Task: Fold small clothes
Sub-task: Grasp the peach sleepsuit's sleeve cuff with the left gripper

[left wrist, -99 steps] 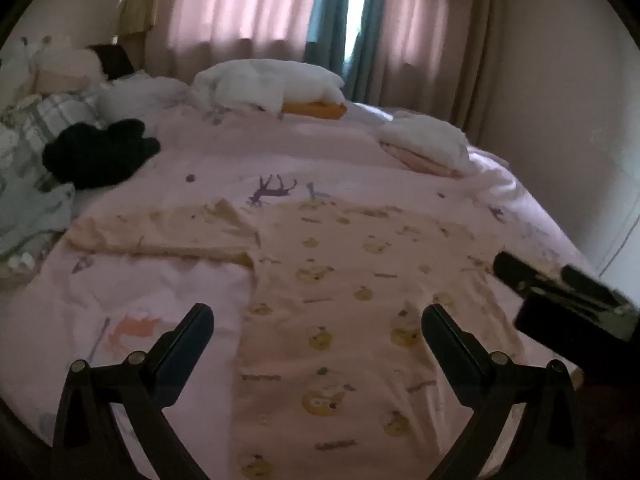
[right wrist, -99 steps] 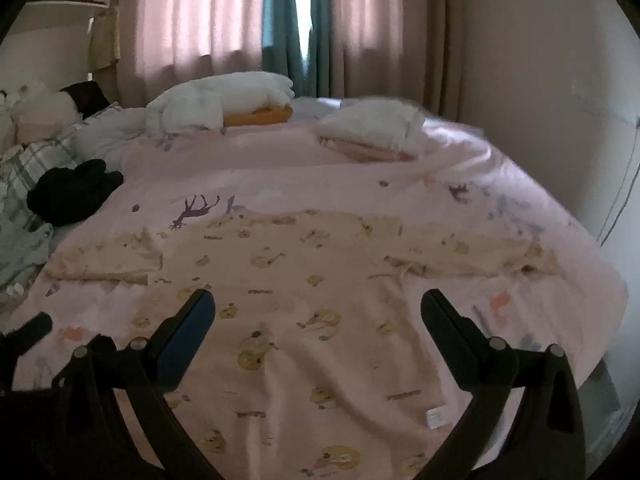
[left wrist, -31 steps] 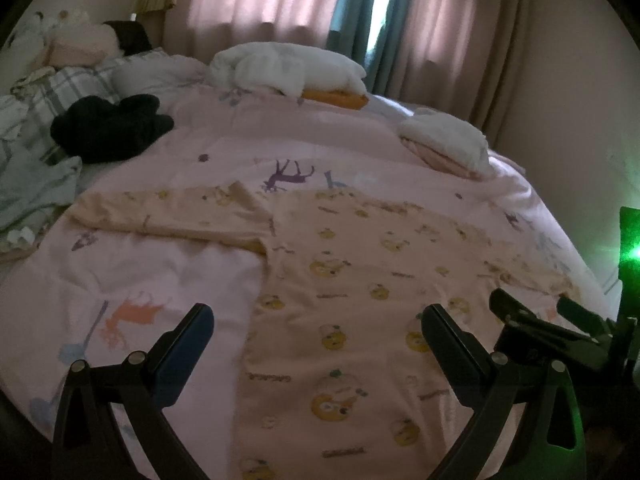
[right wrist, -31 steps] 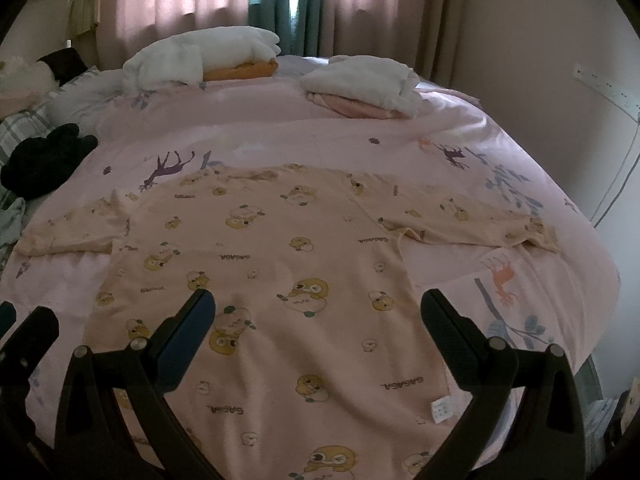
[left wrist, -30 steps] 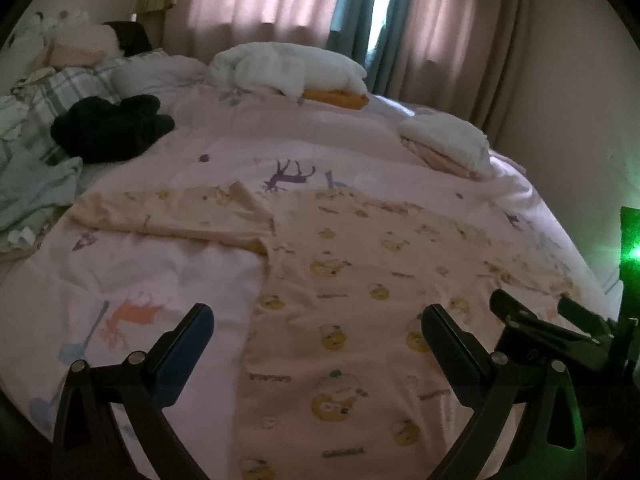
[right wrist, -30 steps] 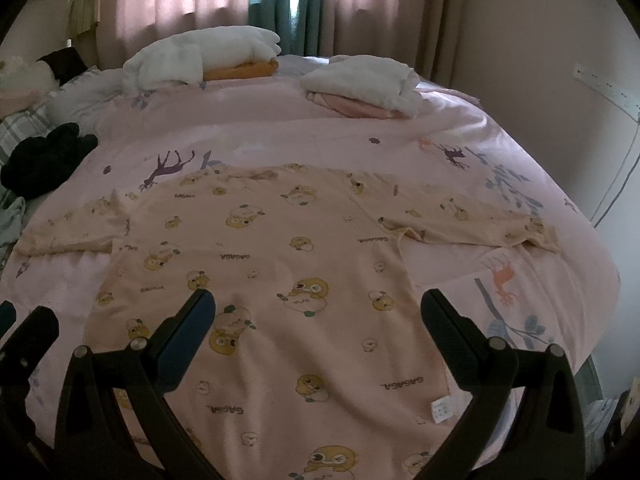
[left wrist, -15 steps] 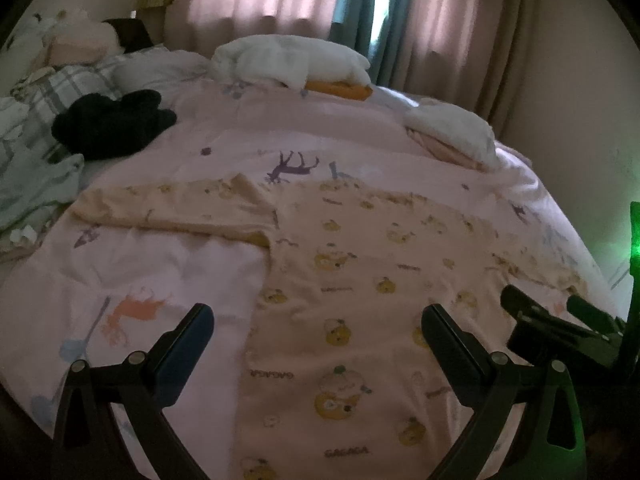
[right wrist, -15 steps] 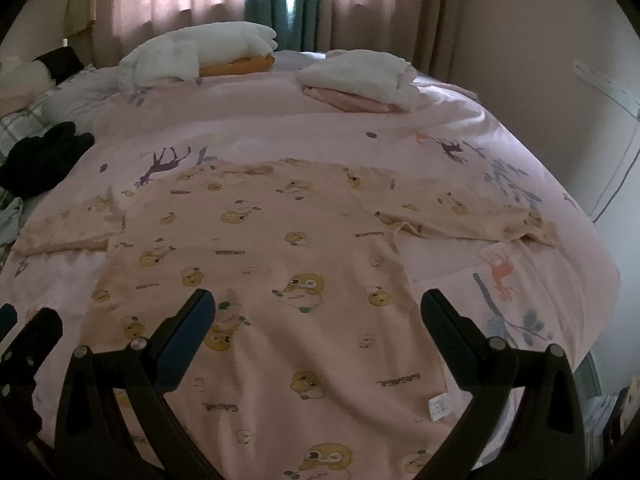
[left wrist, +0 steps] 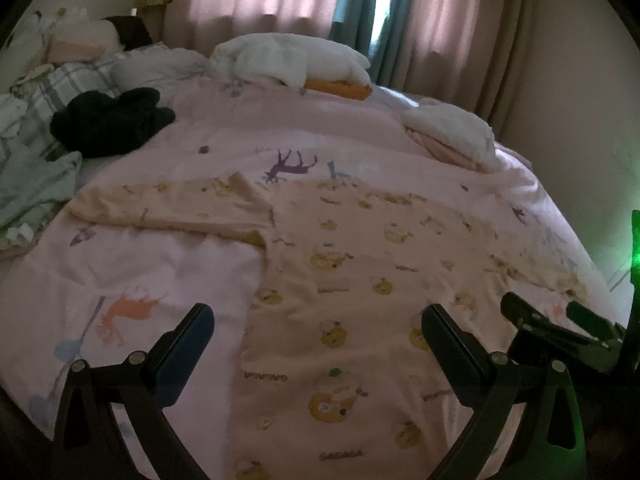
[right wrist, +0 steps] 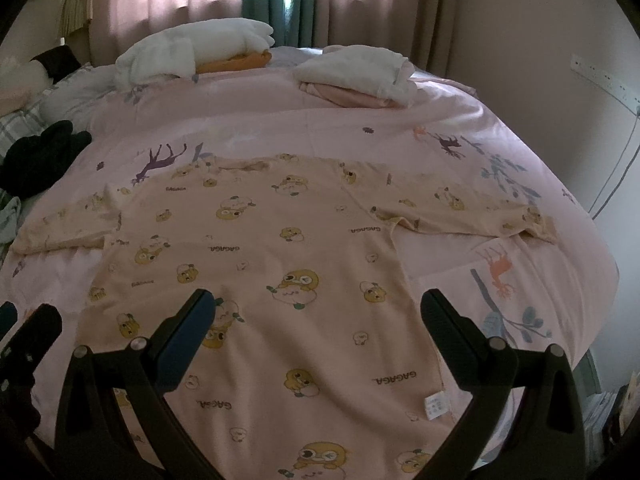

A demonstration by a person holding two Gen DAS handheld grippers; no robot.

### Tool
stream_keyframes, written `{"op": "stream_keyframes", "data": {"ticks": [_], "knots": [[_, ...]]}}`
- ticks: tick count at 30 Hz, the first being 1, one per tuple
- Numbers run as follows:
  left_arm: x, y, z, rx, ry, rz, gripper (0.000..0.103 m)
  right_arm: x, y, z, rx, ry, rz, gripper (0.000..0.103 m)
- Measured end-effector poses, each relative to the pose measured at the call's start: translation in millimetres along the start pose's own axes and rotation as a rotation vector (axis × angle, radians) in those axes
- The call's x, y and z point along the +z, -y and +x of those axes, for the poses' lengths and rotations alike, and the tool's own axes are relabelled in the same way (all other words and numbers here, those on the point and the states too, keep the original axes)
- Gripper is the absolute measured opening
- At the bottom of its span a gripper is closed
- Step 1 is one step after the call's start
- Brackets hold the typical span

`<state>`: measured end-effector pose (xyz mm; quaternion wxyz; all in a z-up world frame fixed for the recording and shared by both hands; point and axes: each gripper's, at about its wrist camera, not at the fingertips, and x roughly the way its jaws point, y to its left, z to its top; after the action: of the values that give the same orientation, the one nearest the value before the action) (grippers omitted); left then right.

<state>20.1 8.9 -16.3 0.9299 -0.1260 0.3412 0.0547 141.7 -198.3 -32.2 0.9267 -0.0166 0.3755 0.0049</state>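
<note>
A peach long-sleeved shirt [right wrist: 280,248] with yellow chick prints lies flat on the pink bed cover, both sleeves spread out; it also shows in the left wrist view [left wrist: 352,288]. My left gripper [left wrist: 316,320] is open and empty above the shirt's lower left part. My right gripper [right wrist: 316,316] is open and empty above the shirt's lower right part, near the white label [right wrist: 434,406]. The right gripper also shows in the left wrist view [left wrist: 556,324], and the left one at the right wrist view's left edge [right wrist: 24,328].
The pink bed cover [right wrist: 460,120] has animal prints. A folded white and pink stack [right wrist: 360,76] and a white and orange pile [right wrist: 192,50] lie at the back. Black cloth [left wrist: 108,120] and a grey-green garment [left wrist: 32,184] lie left. Wall and cable [right wrist: 612,180] stand right.
Both grippers have moved slightly forward over the shirt. The shirt lies as before and both grippers stay open.
</note>
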Motion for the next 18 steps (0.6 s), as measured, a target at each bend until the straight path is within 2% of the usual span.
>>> {"op": "stream_keyframes", "data": {"ticks": [7,10,12,15,18], "knots": [[0,0,4,0.005,-0.005,0.005,0.102,0,6,6,-0.008,-0.014,0.009,0.103],[2,1,8,-0.014,-0.015,0.013,0.1,0,10,6,-0.009,-0.017,0.016,0.103],[6,-1,13,-0.054,-0.002,0.035,0.099,0,10,7,-0.009,-0.019,0.016,0.103],[20,-15,26,-0.122,0.006,0.042,0.089,1,16,10,-0.016,-0.029,0.023,0.103],[31,-33,47,-0.125,0.005,0.027,0.082,1,25,12,-0.024,-0.035,0.049,0.103]]}}
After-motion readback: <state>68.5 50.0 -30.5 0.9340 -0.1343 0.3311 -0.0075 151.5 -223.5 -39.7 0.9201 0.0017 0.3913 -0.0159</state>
